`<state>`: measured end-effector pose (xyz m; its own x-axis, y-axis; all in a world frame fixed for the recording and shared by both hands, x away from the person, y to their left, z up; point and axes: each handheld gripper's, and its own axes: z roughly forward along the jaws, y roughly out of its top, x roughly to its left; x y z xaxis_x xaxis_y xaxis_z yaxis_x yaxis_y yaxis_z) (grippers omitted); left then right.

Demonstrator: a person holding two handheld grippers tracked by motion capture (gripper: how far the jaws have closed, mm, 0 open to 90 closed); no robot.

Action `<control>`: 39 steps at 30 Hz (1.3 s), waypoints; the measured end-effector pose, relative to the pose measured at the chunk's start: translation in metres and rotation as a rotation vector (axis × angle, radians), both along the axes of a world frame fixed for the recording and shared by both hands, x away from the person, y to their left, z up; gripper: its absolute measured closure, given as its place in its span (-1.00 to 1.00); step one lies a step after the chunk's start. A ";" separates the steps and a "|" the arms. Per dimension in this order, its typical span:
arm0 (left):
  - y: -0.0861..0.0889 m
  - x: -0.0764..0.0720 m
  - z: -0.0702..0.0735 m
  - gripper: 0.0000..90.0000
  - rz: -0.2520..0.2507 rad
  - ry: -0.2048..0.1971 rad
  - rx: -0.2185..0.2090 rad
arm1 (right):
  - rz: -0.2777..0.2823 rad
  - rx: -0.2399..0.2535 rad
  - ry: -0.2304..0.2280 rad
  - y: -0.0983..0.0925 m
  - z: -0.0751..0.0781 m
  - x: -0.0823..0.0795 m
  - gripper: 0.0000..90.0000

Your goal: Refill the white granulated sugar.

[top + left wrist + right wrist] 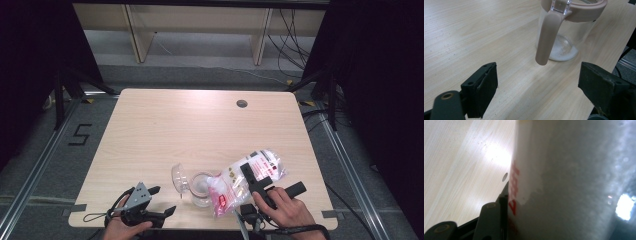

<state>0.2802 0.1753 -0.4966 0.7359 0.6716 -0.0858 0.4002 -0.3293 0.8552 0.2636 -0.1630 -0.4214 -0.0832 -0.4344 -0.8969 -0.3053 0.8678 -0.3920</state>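
Right gripper point(255, 182) jaws grasping bag point(245, 180), tilted over jar point(201, 189), lower centre. Left gripper point(162, 201) jaws released, lower left.

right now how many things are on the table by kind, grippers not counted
jar: 1 (clear, pink rim, flip lid open, white powder at the bottom)
bag: 1 (clear with red print, white powder inside, tipped over the jar, clamped by the right gripper)
total: 2
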 end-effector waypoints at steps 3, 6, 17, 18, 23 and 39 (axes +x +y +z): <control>0.000 0.000 0.000 -0.65 -0.001 0.000 0.002 | -0.003 0.000 -0.003 -0.001 0.000 -0.001 0.12; 0.000 0.000 0.000 -0.65 -0.002 0.001 0.002 | -0.005 0.006 0.002 -0.001 -0.001 0.000 0.12; 0.000 0.000 0.000 -0.65 -0.003 0.000 0.002 | 0.006 -0.008 -0.001 0.000 0.001 -0.001 0.14; 0.000 0.000 0.000 -0.65 -0.003 0.000 0.002 | 0.006 -0.008 -0.001 0.000 0.001 -0.001 0.14; 0.000 0.000 0.000 -0.65 -0.002 0.001 0.001 | 0.001 0.011 0.001 0.000 -0.001 -0.002 0.16; 0.000 0.000 0.000 -0.65 -0.002 0.001 0.000 | 0.032 0.029 0.031 0.001 -0.002 -0.001 0.20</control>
<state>0.2801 0.1752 -0.4966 0.7371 0.6702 -0.0866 0.4007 -0.3303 0.8546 0.2622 -0.1622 -0.4237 -0.0974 -0.4114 -0.9062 -0.3447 0.8681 -0.3571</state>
